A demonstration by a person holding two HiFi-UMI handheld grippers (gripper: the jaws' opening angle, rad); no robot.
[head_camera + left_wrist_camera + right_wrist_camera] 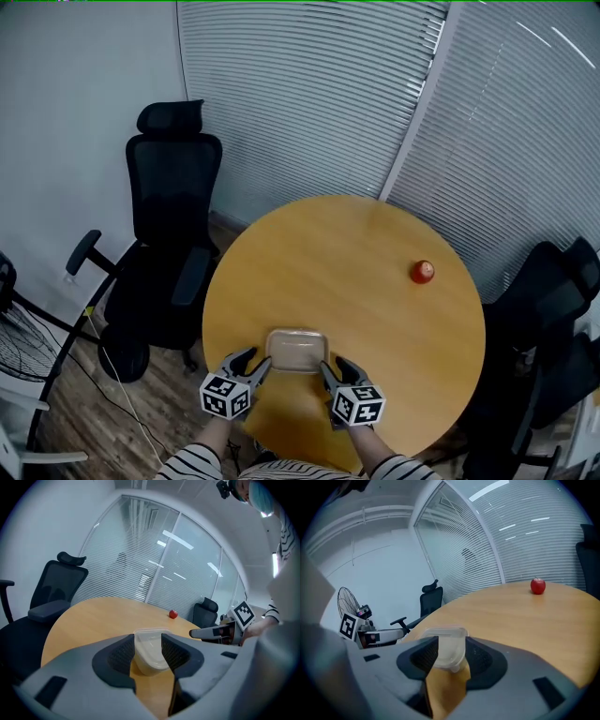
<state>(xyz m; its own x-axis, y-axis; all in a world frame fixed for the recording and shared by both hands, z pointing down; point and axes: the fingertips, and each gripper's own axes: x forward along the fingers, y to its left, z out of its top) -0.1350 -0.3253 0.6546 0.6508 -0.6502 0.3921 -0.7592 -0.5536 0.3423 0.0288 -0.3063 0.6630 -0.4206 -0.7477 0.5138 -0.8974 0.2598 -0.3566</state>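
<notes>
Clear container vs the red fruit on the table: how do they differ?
The container is clear and boxy with rounded corners; the red fruit is opaque and round. The container is much larger than the red fruit. The container sits at the near edge, left gripper and right gripper at its near corners; the red fruit lies alone far right. Both rest on the round table.

A round wooden bench point(375, 281) carries a clear lidded container point(297, 350) between the left hand-held gripper point(255, 364) and right hand-held gripper point(330, 370), and a small red fruit point(422, 272) well beyond the right one.
</notes>
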